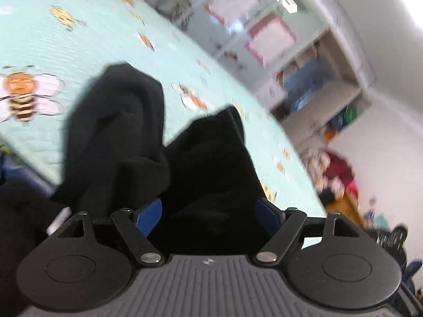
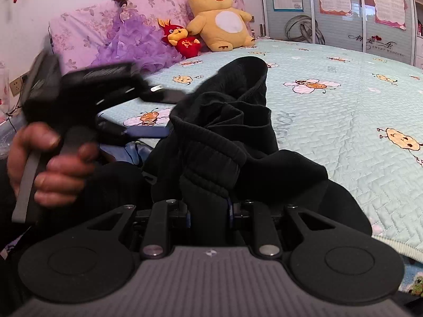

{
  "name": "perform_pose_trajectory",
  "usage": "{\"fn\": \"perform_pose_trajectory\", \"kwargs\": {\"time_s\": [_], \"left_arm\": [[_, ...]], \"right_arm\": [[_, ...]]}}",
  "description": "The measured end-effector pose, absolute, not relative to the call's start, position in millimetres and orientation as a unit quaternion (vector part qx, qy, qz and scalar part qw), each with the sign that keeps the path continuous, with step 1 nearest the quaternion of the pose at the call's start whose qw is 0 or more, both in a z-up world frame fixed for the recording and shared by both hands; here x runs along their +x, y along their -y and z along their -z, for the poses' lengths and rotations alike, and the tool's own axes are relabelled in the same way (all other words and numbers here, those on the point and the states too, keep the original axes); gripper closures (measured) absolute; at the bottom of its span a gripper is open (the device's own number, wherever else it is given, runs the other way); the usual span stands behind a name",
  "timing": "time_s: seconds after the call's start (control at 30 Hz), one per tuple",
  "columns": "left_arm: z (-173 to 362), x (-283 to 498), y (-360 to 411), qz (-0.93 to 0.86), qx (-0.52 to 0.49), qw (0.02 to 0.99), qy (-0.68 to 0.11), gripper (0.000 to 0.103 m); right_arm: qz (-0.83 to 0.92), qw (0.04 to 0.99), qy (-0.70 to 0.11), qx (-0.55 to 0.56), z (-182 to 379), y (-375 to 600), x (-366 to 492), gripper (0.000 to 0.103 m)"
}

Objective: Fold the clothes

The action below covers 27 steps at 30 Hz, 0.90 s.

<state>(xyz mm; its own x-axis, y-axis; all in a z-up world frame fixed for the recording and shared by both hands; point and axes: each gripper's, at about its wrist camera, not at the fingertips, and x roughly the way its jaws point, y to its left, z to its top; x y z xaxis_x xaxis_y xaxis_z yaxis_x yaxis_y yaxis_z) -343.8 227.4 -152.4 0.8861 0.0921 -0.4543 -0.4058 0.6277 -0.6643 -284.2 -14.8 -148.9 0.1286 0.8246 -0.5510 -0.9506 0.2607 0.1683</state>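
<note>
A: Start from the left. What do you see there?

B: In the right wrist view, a hand [image 2: 39, 163] holds the left gripper [image 2: 161, 93] by its handle. It is blurred and sits above the near edge of the bed [image 2: 343, 132]. Behind it, a doll [image 2: 132, 37] in a purple dress leans on the flowered headboard [image 2: 79, 29].

A: Is the left gripper open?

B: Yes. In its own view the blue pads [image 1: 148, 218] stand wide apart. The garment [image 1: 201, 163] fills the gap, but I cannot see the pads pressing on it.

A: And in the middle?

B: The garment [image 2: 232, 137], black, is bunched in a heap on the bed near its front edge. Its ribbed band runs down into the right gripper [image 2: 208, 212].

A: So the right gripper holds it?

B: Yes. Its jaws are nearly closed, and the ribbed band is pinched between them.

A: What is further right?

B: A red toy [image 2: 182, 41] and a yellow toy [image 2: 222, 15] sit at the head of the bed. The bed cover is pale blue with bees printed on it. At the far right, a cabinet [image 2: 343, 13] with papers stuck on its doors stands behind the bed.
</note>
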Motion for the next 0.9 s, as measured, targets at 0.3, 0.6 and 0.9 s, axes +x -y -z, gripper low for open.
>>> {"fn": "perform_pose_trajectory", "kwargs": {"time_s": [0.3,0.6,0.9], "left_arm": [[139.0,-310.0,-223.3,-0.11,-0.403,0.882,-0.218,0.021],[169.6,-301.5,-243.6,-0.152,-0.433,0.853,-0.25,0.086],[178.4,-360.2,-256.0,-0.184,-0.477,0.831,-0.218,0.091]], "right_arm": [[-0.601,0.741,-0.275,-0.115,153.0,18.5,-291.0,0.079],[-0.592,0.749,-0.273,-0.118,142.5,26.1,-287.3,0.069],[-0.504,0.794,-0.335,0.063,124.4,84.1,-219.7,0.031]]}}
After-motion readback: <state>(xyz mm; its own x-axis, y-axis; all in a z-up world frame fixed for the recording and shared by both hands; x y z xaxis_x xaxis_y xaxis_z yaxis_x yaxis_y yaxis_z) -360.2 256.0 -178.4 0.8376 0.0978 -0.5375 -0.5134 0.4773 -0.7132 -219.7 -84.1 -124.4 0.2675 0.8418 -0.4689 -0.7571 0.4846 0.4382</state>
